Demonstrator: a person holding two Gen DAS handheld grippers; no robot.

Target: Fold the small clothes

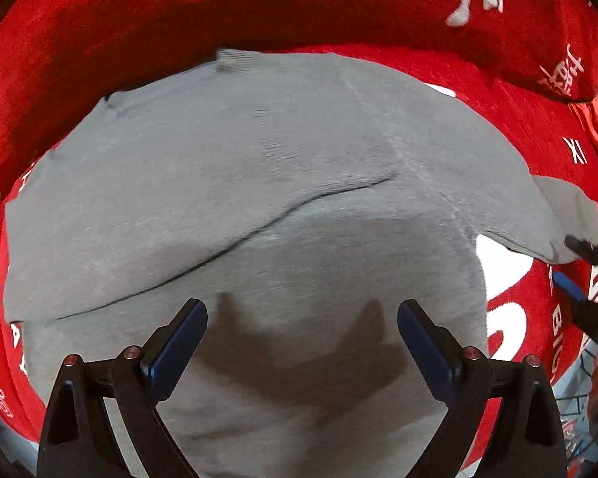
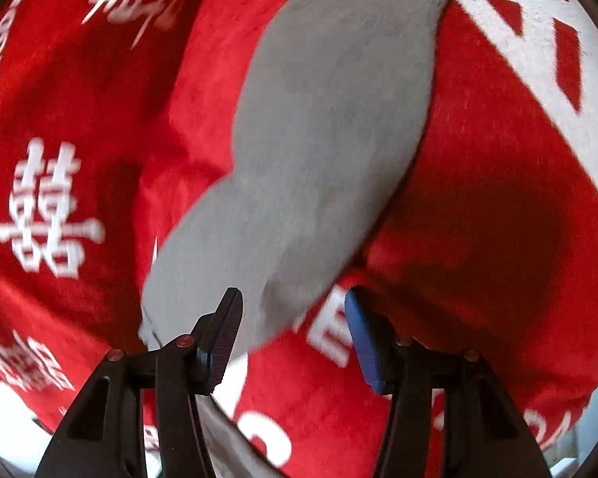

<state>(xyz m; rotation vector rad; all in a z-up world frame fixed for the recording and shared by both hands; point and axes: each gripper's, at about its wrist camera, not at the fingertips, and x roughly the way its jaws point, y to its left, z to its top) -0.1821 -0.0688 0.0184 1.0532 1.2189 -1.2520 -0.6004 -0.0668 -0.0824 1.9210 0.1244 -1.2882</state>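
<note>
A grey knit garment (image 1: 259, 183) lies spread on a red cloth with white lettering (image 1: 139, 32), with a fold crease across its middle. My left gripper (image 1: 302, 342) is open just above its near part, with nothing between the fingers. In the right wrist view a long grey part of the garment, perhaps a sleeve (image 2: 319, 139), runs away from the camera over the red cloth (image 2: 478, 199). My right gripper (image 2: 293, 334) is open, and the near end of that grey part lies between its fingers. The right gripper also shows at the right edge of the left wrist view (image 1: 594, 275).
The red cloth rises in a fold behind the garment (image 1: 498, 20). Its edge hangs at the lower right of the left wrist view, with a pale floor and clutter (image 1: 582, 406) beyond.
</note>
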